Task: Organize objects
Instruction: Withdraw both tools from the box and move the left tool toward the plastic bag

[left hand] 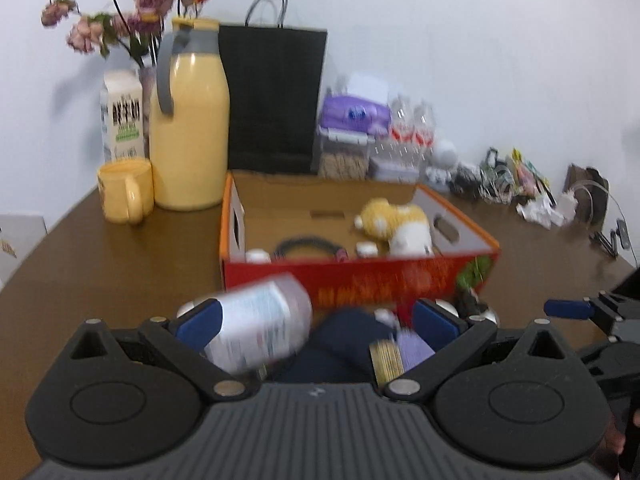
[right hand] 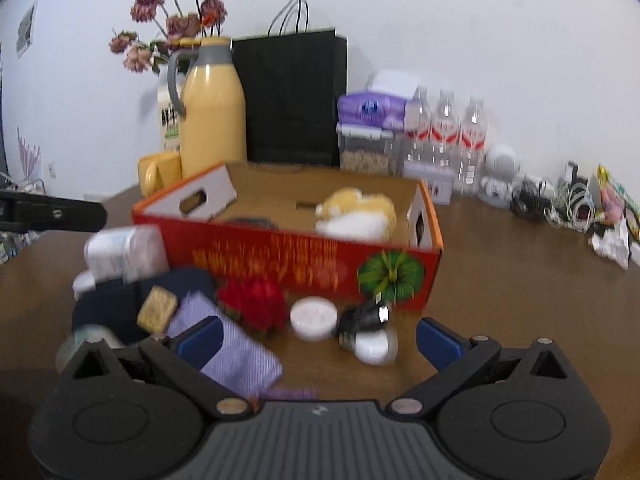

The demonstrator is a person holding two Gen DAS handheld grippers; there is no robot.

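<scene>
Spreading across most of your view, the brown table [left hand: 120,248] carries the red cardboard box [left hand: 360,276], which stands straight ahead of both pairs of jaws with its open top facing up. Inside it you can see a yellow-and-white plush toy [left hand: 394,222] toward the right wall, a black cable [left hand: 306,245] and a small white jar [left hand: 367,249] near the front wall.

Your left gripper [left hand: 316,326] has its jaws wide apart. A white bottle [left hand: 260,326] lies tilted against the inner face of the left pad; blur hides whether the pad truly touches it, and the right pad stands clear of it. Behind the bottle, between the jaws, sits a dark blue cloth [left hand: 340,344].

Your right gripper [right hand: 318,342] is likewise spread wide and holds nothing. A purple striped pouch [right hand: 228,350] lies under its left pad; a white round lid [right hand: 313,317] and a light bulb [right hand: 370,334] lie between the jaws, with a red flower [right hand: 256,304] just beyond, all short of the box front.

Bare tabletop opens to the right of the right jaws and left of the left jaws.
</scene>
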